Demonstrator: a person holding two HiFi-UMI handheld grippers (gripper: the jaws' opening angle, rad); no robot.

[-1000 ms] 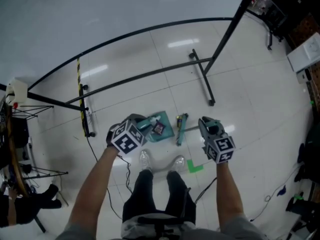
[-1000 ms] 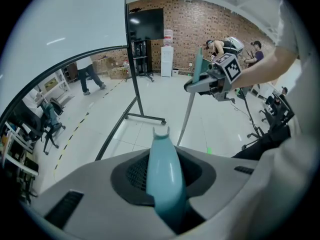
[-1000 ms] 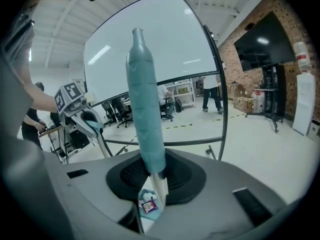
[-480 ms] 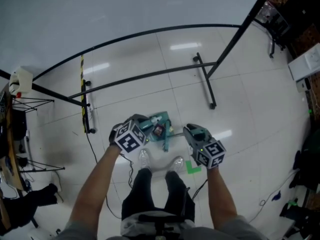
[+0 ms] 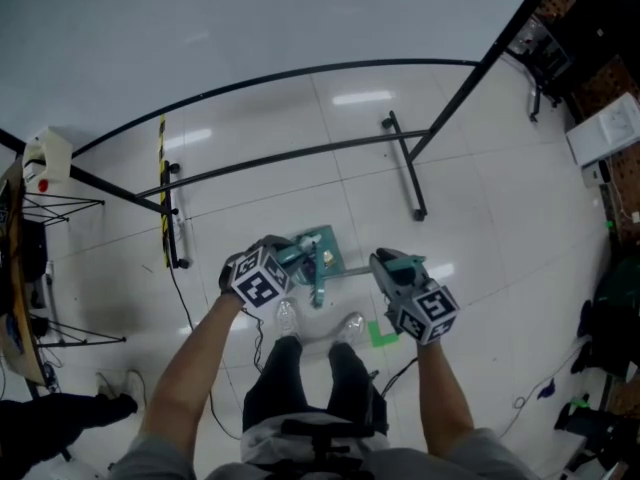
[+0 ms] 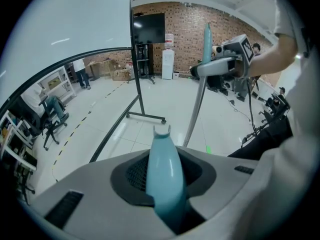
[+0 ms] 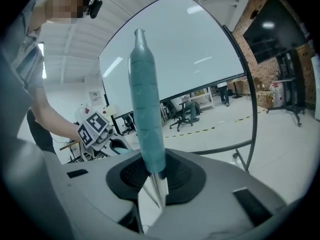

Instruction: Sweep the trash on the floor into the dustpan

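Note:
A teal dustpan [image 5: 318,245] rests on the white tiled floor in front of my feet, with a small dark piece of trash on it. My left gripper [image 5: 283,260] is shut on the dustpan's teal handle [image 6: 164,171]. My right gripper [image 5: 386,265] is shut on the broom's teal grip [image 7: 145,115], which sticks up past the jaws. From there the metal shaft [image 6: 196,111] slants down to the teal brush head [image 5: 319,286] at the dustpan's near edge. The left gripper view also shows the right gripper [image 6: 226,64] up high.
The black frame and footed legs of a whiteboard stand [image 5: 405,168] cross the floor beyond the dustpan. A yellow-black striped bar [image 5: 163,183] lies at left. A green tape mark [image 5: 384,334] and cables sit by my shoes [image 5: 290,318]. Tripods and chairs stand far left.
My right gripper has moved left and risen with the broom, and the brush head has swung from the dustpan's right side to its near edge. The left gripper has shifted slightly.

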